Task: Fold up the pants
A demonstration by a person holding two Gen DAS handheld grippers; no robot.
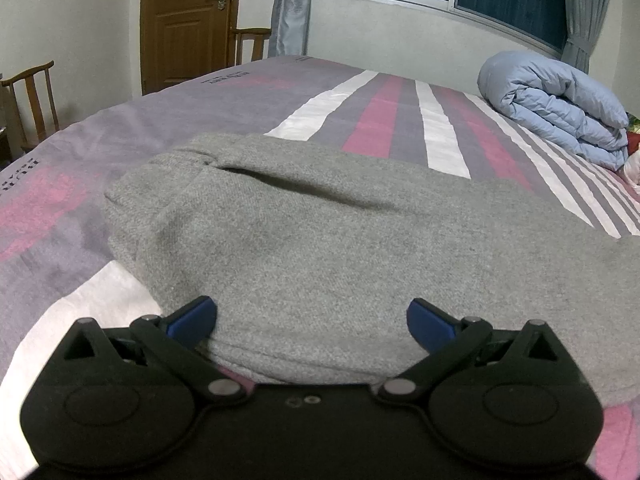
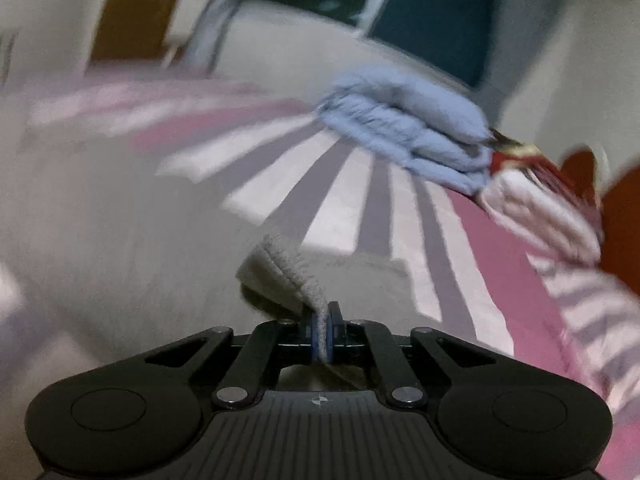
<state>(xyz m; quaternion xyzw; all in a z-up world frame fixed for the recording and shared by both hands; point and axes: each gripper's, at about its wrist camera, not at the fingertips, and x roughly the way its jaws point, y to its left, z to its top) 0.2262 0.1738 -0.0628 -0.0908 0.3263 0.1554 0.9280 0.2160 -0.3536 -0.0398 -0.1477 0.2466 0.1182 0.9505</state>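
Note:
The grey pants (image 1: 320,240) lie folded on the striped bed (image 1: 80,184), filling the middle of the left wrist view. My left gripper (image 1: 312,320) is open, its blue fingertips (image 1: 192,322) spread on either side of the near edge of the pants, holding nothing. In the blurred right wrist view my right gripper (image 2: 322,336) is shut on a thick folded edge of the grey pants (image 2: 288,268) and lifts it off the rest of the cloth.
A rolled light-blue duvet (image 1: 560,112) lies at the bed's far right; it also shows in the right wrist view (image 2: 408,132), with pink and red bedding (image 2: 540,200) beside it. Wooden chairs (image 1: 32,96) and a door (image 1: 188,20) stand beyond the bed.

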